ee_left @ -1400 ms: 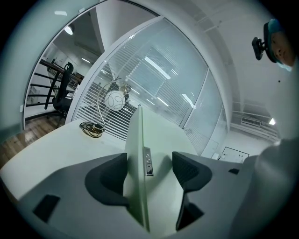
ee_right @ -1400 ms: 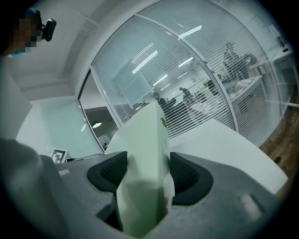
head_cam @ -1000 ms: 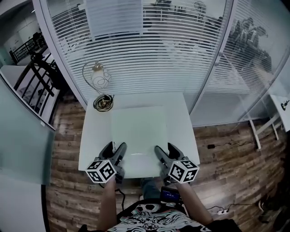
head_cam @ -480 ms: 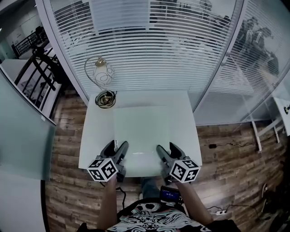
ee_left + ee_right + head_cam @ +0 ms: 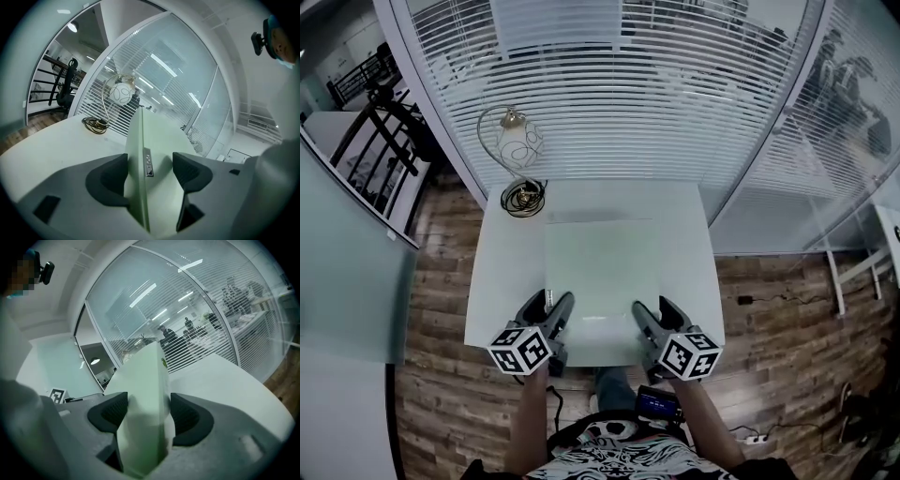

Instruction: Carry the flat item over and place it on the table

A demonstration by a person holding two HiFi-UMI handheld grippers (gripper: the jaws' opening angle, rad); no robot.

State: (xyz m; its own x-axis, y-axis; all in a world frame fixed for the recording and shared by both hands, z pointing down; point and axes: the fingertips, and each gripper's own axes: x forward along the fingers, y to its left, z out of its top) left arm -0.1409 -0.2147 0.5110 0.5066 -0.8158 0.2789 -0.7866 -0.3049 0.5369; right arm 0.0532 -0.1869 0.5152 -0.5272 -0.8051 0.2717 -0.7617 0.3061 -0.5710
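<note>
A flat pale-green panel [image 5: 602,267] lies over the middle of the white table [image 5: 502,281], its near edge toward the person. My left gripper [image 5: 547,305] is shut on the panel's near-left edge, and my right gripper [image 5: 654,311] is shut on its near-right edge. In the left gripper view the panel [image 5: 140,140] runs edge-on between the dark pads [image 5: 110,180], with a small button strip on its thin side. In the right gripper view the panel [image 5: 147,380] fills the gap between the pads [image 5: 187,420]. Whether it rests fully on the tabletop cannot be told.
A lamp with a round glass shade [image 5: 520,145] and a coiled cord at its base [image 5: 525,197] stands at the table's far-left corner. Glass walls with blinds [image 5: 656,103] close off the far side. Wooden floor [image 5: 431,394] surrounds the table.
The head view has drifted, so the table, panel and grippers sit slightly lower and to the right in the picture. Both grippers keep their hold on the panel's near edge.
</note>
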